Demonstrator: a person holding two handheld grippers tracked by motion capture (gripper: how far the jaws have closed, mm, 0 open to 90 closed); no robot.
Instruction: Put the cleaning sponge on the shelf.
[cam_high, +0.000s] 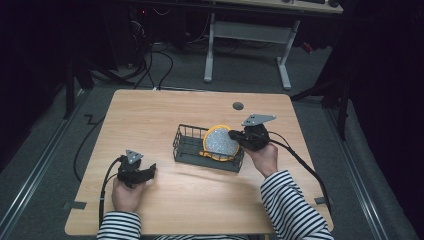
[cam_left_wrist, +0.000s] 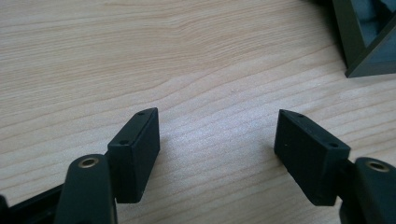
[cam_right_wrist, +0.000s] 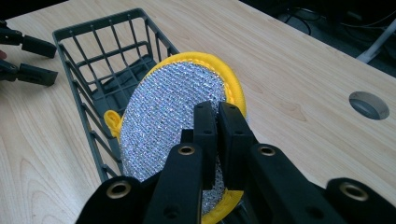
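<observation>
On the left, my left gripper rests low over the bare wooden table, jaws spread wide with nothing between them — the left gripper view shows only wood grain in the gap, and a corner of the wire basket off to one side. It is well apart from the work and idle, as I read it. Moving toward the middle, the dark wire basket sits on the table, and the round scouring pad — silver mesh face, yellow edging — stands tilted at the basket's right end, its lower part inside the wire walls and its upper part above the rim. Further right, my right gripper has the pad pinched at its edge; in the right gripper view the jaws are pressed close together on the scouring pad, with its small yellow loop hanging toward the basket floor. I judge this to be the placing step, partway done: the pad is over the basket but not yet let go. Next I'd lower it until it settles flat or leans steady against the wires, then part the jaws and lift clear without snagging the mesh or nudging the basket.
</observation>
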